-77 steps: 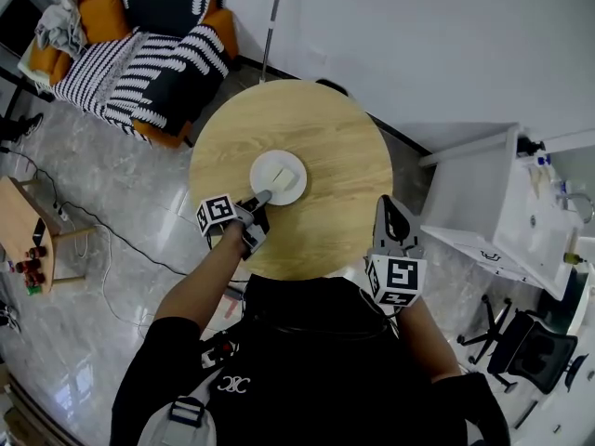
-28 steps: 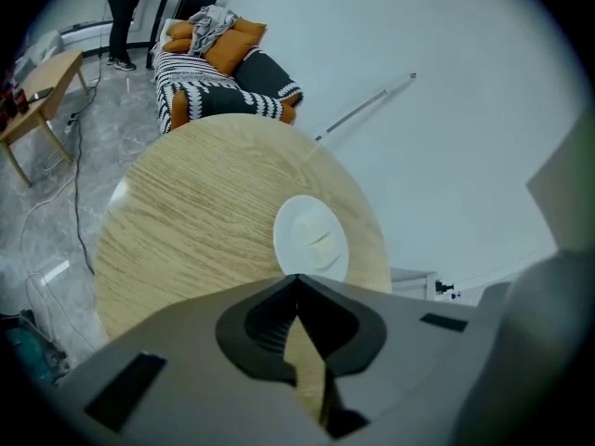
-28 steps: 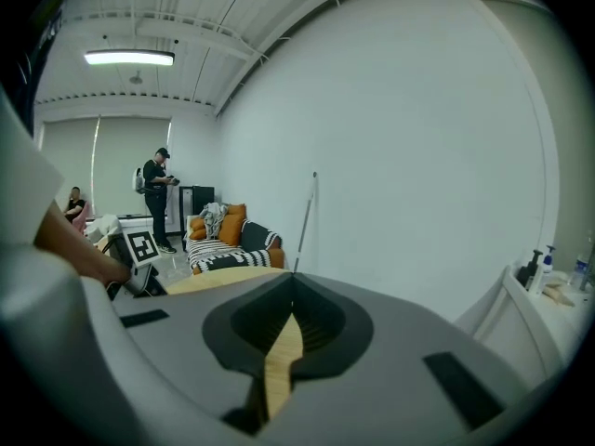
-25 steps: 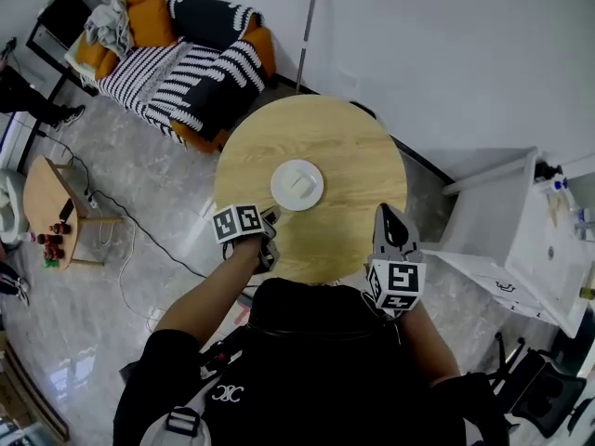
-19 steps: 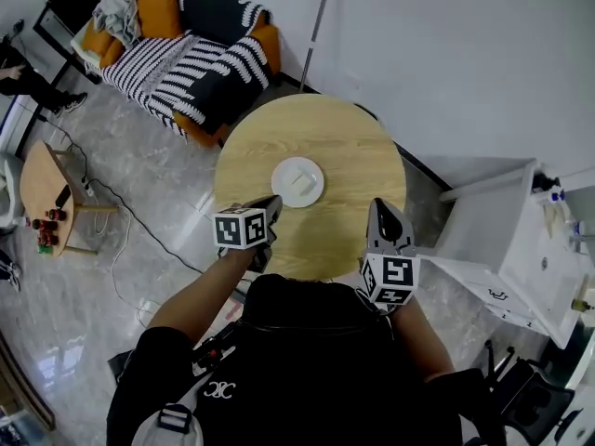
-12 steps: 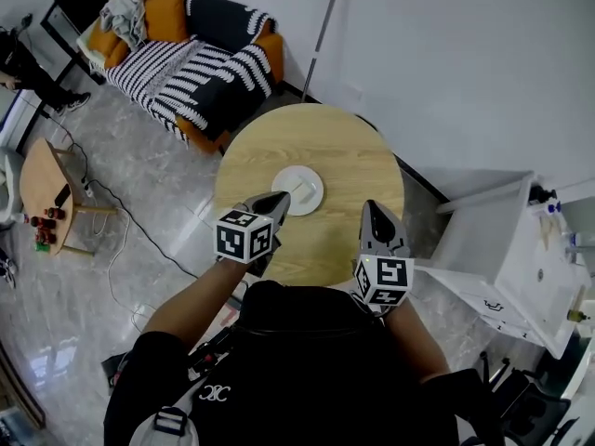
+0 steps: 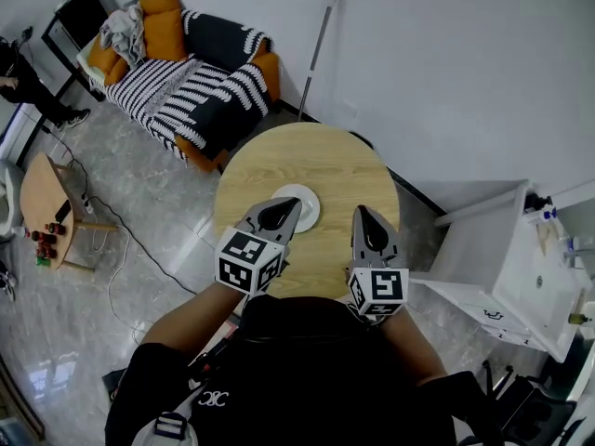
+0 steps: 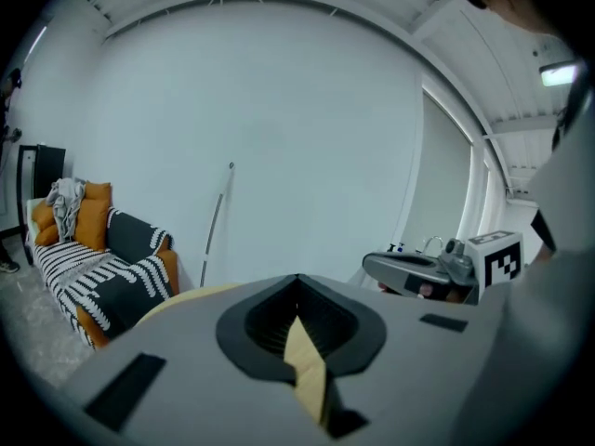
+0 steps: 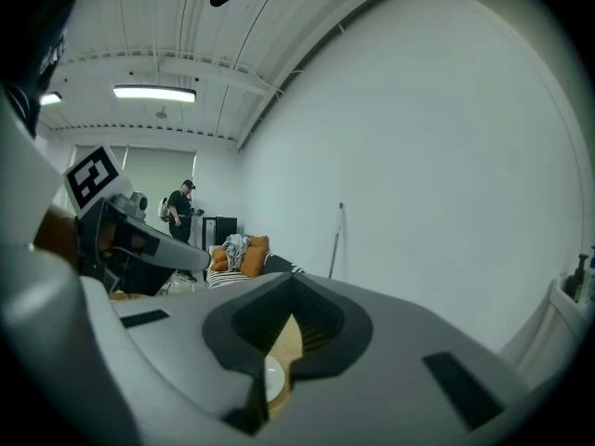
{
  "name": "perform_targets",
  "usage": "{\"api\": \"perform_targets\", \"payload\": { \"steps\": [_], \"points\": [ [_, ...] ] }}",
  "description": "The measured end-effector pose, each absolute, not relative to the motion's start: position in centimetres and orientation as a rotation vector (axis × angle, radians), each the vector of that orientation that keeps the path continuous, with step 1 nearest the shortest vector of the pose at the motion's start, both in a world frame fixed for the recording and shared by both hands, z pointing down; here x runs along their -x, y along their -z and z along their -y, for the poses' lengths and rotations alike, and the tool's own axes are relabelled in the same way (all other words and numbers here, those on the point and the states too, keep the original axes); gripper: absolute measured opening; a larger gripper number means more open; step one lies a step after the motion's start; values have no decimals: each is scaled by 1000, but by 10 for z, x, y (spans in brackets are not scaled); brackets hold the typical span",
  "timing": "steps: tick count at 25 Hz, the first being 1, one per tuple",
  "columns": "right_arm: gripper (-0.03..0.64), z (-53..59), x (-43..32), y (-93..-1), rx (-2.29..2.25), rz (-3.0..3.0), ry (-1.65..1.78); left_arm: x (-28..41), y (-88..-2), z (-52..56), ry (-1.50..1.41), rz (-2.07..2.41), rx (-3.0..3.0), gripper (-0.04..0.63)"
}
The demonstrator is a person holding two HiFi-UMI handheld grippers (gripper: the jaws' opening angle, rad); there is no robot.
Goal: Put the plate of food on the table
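A white plate (image 7: 308, 199) with a pale piece of food lies in the middle of the round wooden table (image 7: 316, 156). My left gripper (image 7: 290, 204) hangs above the table's near side with its jaws shut and empty, and it hides the plate's near left part. My right gripper (image 7: 361, 212) is level with it on the right, apart from the plate, shut and empty too. In the right gripper view a sliver of the plate (image 9: 273, 379) shows through the slit of the gripper (image 9: 290, 291). The left gripper view shows only table wood (image 8: 307, 370) past its gripper (image 8: 299, 291).
A striped sofa with orange cushions (image 7: 186, 72) stands behind the table on the left. A white cabinet unit (image 7: 521, 249) stands at the right. A small wooden side table (image 7: 46, 203) and a floor cable are at the left. A pole (image 7: 321, 35) leans on the wall. A person (image 9: 181, 221) stands far off.
My left gripper has drawn back from the plate's rim and risen toward the head camera. The right gripper has risen beside it. The plate has stayed on the table.
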State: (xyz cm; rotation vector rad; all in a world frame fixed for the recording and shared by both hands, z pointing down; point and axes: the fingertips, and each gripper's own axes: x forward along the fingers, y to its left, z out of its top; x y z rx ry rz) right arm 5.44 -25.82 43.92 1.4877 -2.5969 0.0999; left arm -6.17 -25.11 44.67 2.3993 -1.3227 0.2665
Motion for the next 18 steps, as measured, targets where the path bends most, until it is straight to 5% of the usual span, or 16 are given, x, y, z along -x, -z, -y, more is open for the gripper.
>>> {"api": "perform_targets", "payload": {
  "steps": [18],
  "points": [
    [6, 272, -58, -433, -1536, 2595, -96, 66, -435, 259, -248, 1361, -2403, 8]
  ]
}}
